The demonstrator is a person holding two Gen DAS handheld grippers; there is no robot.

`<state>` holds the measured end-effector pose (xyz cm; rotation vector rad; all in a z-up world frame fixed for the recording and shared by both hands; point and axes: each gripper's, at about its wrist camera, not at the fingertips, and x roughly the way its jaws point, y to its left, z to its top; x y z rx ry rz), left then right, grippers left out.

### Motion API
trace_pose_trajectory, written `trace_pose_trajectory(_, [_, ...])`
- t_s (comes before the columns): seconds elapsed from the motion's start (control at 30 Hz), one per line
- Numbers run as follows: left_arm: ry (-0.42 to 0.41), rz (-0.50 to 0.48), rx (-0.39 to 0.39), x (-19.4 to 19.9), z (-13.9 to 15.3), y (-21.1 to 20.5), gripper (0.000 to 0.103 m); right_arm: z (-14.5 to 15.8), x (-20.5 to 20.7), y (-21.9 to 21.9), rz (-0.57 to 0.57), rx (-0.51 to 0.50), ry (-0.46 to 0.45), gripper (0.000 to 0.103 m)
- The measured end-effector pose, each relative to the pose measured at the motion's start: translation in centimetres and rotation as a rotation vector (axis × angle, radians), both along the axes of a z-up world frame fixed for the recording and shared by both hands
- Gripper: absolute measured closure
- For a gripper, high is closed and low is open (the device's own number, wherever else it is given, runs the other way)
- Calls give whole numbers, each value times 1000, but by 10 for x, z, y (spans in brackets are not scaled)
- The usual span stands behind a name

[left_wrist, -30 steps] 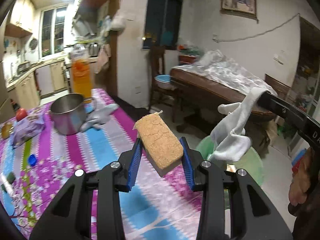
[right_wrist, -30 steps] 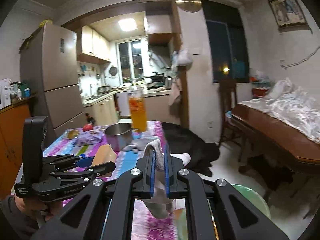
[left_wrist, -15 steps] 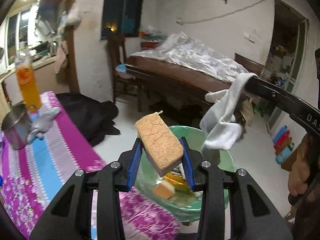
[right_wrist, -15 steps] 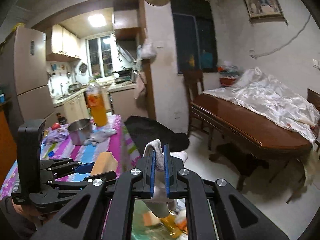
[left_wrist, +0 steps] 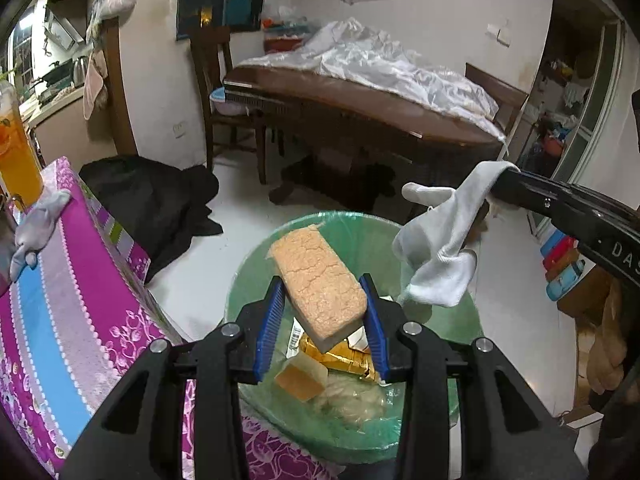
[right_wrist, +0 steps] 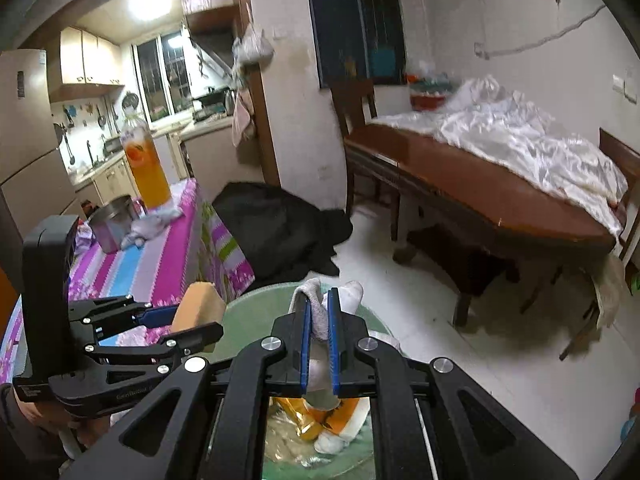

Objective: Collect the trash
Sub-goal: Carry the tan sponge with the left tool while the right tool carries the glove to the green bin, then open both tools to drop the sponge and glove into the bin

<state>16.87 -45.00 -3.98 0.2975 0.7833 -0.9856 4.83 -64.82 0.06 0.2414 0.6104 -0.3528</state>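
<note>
Green bin (left_wrist: 256, 276) on floor beside the desk (left_wrist: 60, 280), wrappers inside. Left gripper (left_wrist: 322, 320) over it, jaws clenched on a tan sponge (left_wrist: 318, 280) sticking up between them. Right gripper (right_wrist: 319, 322) jaws clamped tight on a white sock (left_wrist: 436, 248); left view shows it dangling over the rim, right view only a bunched fold. A second ago both hung over the desk.

White walls (left_wrist: 420, 12), pale floor (right_wrist: 460, 344), wooden bed (left_wrist: 360, 108), chair (left_wrist: 212, 80), lit kitchen window (right_wrist: 160, 72).
</note>
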Motion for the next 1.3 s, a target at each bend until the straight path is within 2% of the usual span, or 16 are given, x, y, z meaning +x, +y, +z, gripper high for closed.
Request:
trace_pose_trajectory(0.2, [6,7,26,4,-7,-5,67,-23,12,-4,6,47,63,95])
trace_pose_trajectory(0.47, [-5,21,27,4,-4,-8,67,-39,20,1,21,105,98,95])
trace_pose_trajectory(0.97, [-14,43,33,7,-3,-9,66,-44,22,0,33,130,101,94])
trace_pose_trajectory(1.0, [-13,50,34,8,-3,-8,65,-43,21,-1,27,132,93,93])
trace_pose_trajectory(1.03, [-15,53,34,9,-3,-8,64,-43,20,-3,21,140,84,82])
trace_pose_trajectory(1.07, [-13,56,41,10,-4,-8,54,-42,18,-5,19,147,78,64])
trace_pose_trajectory(1.1, [-18,64,40,11,-4,-6,41,-41,15,-7,6,151,62,59])
trace_pose_trajectory(1.17, [-26,72,37,12,-3,-5,36,-39,11,-10,-5,153,52,59])
trace_pose_trajectory(1.3, [-17,71,37,12,-4,-5,34,-38,7,-11,-13,153,43,59])
